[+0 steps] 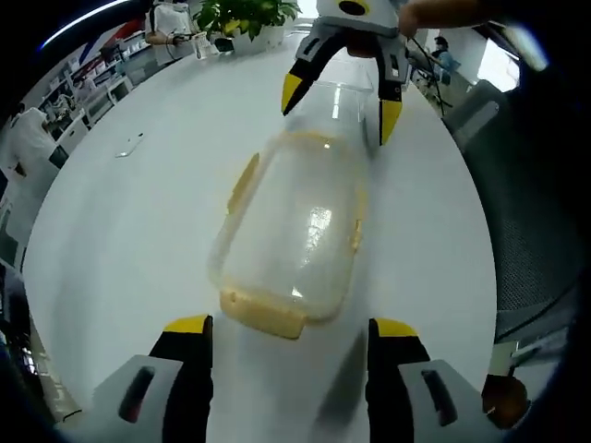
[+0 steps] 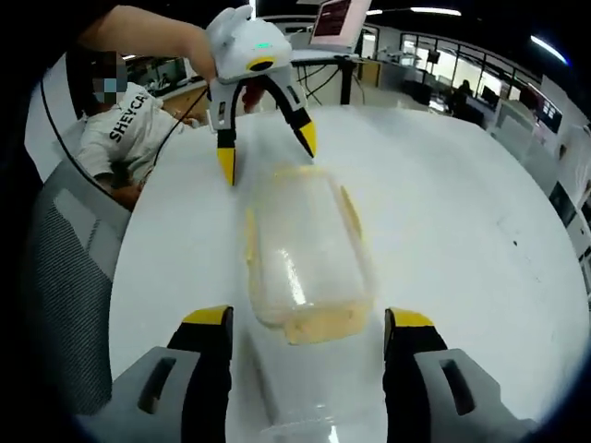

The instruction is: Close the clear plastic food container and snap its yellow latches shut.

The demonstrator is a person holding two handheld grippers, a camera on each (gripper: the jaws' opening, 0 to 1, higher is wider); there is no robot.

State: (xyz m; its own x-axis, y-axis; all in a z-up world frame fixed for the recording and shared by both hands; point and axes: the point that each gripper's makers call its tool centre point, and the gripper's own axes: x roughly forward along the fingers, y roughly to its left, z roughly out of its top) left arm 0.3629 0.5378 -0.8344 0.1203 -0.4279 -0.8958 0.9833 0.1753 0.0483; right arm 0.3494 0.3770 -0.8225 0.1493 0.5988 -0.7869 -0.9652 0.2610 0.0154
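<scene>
Left gripper view: clear plastic food container [image 1: 291,235] lying on the white desk [image 1: 138,240], long axis running away from the camera, between both tools. Yellow latches [image 1: 244,181] along the sides and on the near end. Left hand-held gripper [image 1: 291,330] spread wide, holding nothing, just short of the near end. Right hand-held gripper [image 1: 340,97] at the far end, also wide apart.

Right gripper view: same container [image 2: 305,249], long axis again pointing away. Right hand-held gripper [image 2: 309,318] wide, tips either side of the near end, contact not clear. Left hand-held gripper [image 2: 268,148] opposite, apart, empty.
</scene>
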